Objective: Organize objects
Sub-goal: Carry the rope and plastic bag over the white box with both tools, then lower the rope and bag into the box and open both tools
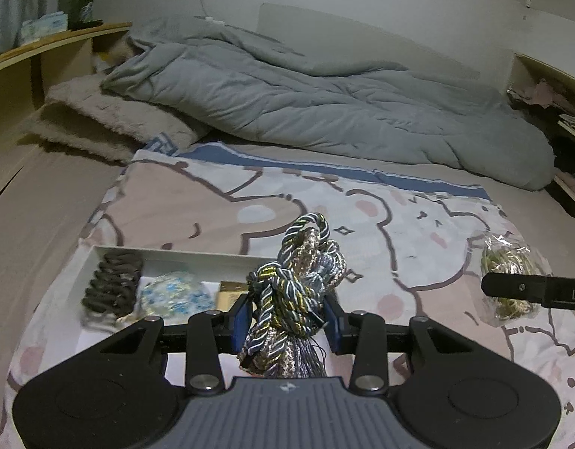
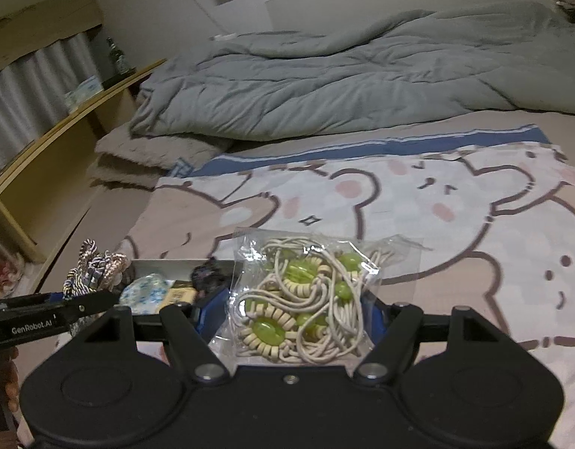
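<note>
My left gripper [image 1: 287, 321] is shut on a bundle of twisted cords [image 1: 298, 280] in grey, gold and blue, held above the bed beside a white tray [image 1: 175, 252]. In the tray lie a dark braided item [image 1: 113, 284], a blue-and-white speckled packet [image 1: 175, 295] and a small gold box [image 1: 229, 293]. My right gripper [image 2: 295, 318] is shut on a clear bag of cream cord and green beads [image 2: 306, 295]. The same bag [image 1: 510, 280] shows at the right in the left wrist view. The cord bundle [image 2: 96, 269] and the tray [image 2: 164, 263] appear at the left of the right wrist view.
A cartoon-print blanket [image 1: 381, 224] covers the near bed. A rumpled grey duvet [image 1: 306, 104] and a folded beige fleece [image 1: 100, 123] lie behind it. A wooden shelf [image 1: 44, 48] with a bottle [image 1: 83, 5] runs along the left; clutter stands at the far right [image 1: 560, 112].
</note>
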